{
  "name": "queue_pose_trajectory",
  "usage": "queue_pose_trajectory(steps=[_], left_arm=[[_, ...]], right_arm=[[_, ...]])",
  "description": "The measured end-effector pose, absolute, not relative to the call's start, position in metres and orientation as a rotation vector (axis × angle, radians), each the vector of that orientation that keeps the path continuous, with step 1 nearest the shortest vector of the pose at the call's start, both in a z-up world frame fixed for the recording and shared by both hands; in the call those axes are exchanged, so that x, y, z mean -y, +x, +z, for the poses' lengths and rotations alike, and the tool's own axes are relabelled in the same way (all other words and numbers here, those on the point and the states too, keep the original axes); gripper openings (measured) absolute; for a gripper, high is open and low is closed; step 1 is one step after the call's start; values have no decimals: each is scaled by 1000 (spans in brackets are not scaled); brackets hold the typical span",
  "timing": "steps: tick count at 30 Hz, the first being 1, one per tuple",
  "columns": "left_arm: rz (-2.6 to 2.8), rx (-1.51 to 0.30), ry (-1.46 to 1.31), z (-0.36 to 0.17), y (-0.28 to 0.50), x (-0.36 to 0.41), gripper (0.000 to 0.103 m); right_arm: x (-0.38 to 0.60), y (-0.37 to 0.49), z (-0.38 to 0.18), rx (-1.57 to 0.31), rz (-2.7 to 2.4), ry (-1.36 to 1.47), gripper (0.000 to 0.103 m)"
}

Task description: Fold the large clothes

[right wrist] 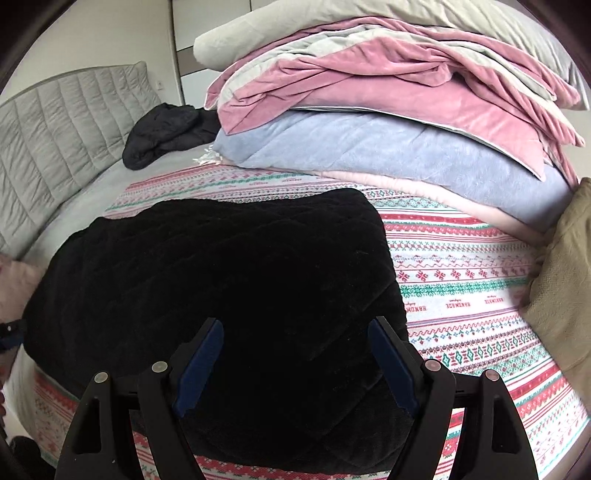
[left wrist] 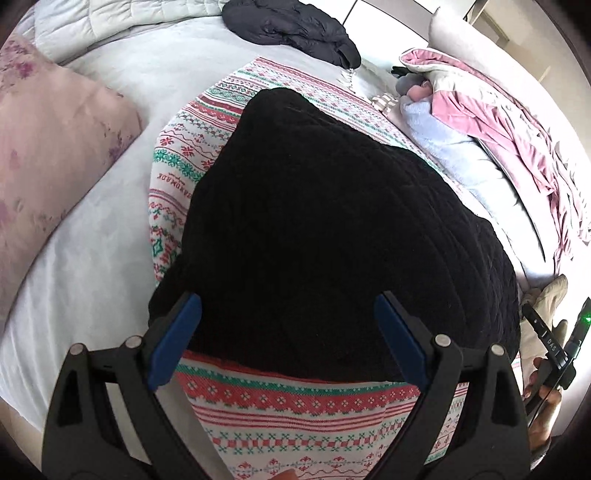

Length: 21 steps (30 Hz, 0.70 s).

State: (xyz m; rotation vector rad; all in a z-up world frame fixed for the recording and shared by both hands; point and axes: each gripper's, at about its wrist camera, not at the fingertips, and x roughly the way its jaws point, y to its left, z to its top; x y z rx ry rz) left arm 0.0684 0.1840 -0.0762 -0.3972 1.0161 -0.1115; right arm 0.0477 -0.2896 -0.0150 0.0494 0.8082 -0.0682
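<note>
Left gripper [left wrist: 288,314], right gripper [right wrist: 295,343] spread above black garment [right wrist: 221,277], seemingly untouched.

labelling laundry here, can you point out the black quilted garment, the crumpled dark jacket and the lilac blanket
black quilted garment [right wrist: 221,277]: right wrist view, middle of its top face
dark jacket [left wrist: 291,26]: left wrist view, middle of the heap
lilac blanket [right wrist: 369,151]: right wrist view, its folded side

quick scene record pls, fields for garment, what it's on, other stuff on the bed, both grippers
garment: black quilted garment, lying folded and flat
surface: patterned blanket spread on the bed
other items: dark jacket near the headboard; stack of pink and blue bedding; floral pillow
left gripper: open, over the garment's near edge, holding nothing
right gripper: open, over the garment, holding nothing
</note>
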Motion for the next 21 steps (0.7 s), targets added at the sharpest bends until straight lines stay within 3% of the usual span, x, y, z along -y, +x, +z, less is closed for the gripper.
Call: queue_pose_trajectory(steps=[10, 21], left_arm=[[-187, -1009, -336, -71, 127, -227, 94], [-381, -1122, -524, -121, 203, -228, 94]], right_arm=[[340, 72, -18, -848, 56, 287, 82], [405, 131, -63, -961, 170, 615, 82]])
